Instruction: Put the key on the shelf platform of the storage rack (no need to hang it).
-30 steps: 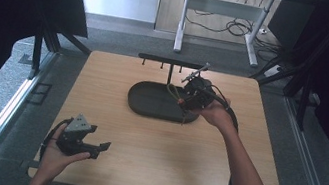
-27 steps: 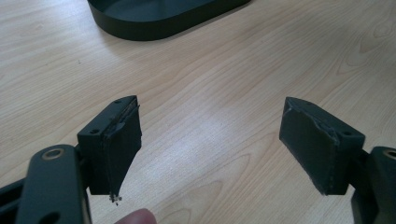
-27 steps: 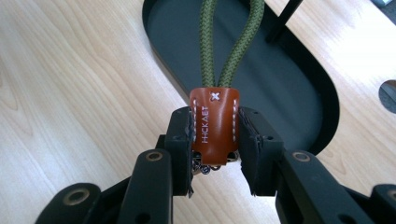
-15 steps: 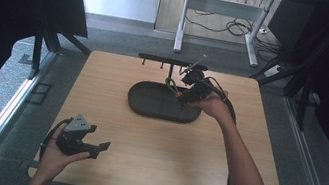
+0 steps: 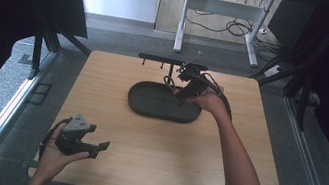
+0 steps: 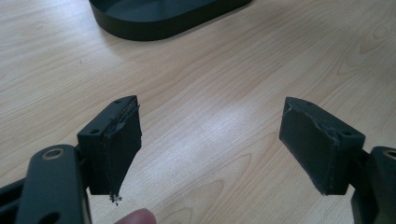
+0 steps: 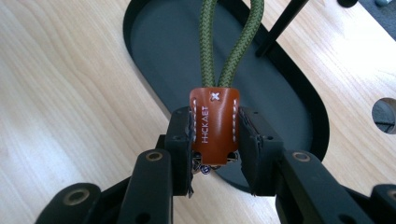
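Note:
A brown leather key fob (image 7: 214, 126) with a loop of olive-green cord (image 7: 231, 42) is pinched between the jaws of my right gripper (image 7: 215, 140), which is shut on it. In the high view the right gripper (image 5: 182, 81) hovers over the back edge of the black oval tray (image 5: 163, 103), just in front of a black peg rack (image 5: 158, 59), with the cord (image 5: 170, 82) hanging beside it. My left gripper (image 5: 97, 146) rests at the front left of the table. Its jaws stand wide apart (image 6: 210, 140) with bare wood between them.
The wooden table (image 5: 253, 153) carries the tray at its centre and the rack along its back edge. The rack's thin black post (image 7: 280, 28) rises just beyond the cord. A round hole (image 7: 385, 114) pierces the tabletop. The tray's rim (image 6: 163, 18) lies ahead of the left gripper.
My right gripper has moved a little towards the back of the table and the rack, carrying the fob. The left gripper has stayed where it was.

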The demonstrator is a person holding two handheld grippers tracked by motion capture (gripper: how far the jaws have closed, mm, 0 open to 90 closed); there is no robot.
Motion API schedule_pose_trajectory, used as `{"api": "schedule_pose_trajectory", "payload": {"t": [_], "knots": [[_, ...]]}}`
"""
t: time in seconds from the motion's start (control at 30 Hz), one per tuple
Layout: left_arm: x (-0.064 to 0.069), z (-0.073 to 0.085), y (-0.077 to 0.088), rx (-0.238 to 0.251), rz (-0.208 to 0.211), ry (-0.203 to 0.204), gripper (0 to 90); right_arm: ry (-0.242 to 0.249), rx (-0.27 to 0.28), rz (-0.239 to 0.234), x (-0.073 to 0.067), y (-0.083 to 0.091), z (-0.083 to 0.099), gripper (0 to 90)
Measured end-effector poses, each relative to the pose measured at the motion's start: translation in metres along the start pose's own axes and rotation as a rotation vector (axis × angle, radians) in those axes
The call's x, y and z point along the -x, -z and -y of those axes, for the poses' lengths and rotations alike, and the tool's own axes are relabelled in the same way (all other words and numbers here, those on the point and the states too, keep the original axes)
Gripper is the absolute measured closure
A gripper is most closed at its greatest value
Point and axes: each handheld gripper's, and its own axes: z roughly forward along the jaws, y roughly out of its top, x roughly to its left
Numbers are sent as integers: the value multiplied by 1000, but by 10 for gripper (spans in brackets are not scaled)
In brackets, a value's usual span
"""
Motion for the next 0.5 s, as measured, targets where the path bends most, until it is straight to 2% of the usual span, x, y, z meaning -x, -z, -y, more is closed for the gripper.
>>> {"api": "schedule_pose_trajectory", "payload": {"t": [0.23, 0.5], "knots": [[-1, 0, 0, -1, -1, 0, 212, -9, -21, 8, 10, -10, -5, 671], [-2, 1, 1, 2, -2, 5, 212, 6, -28, 9, 16, -24, -8, 670]]}}
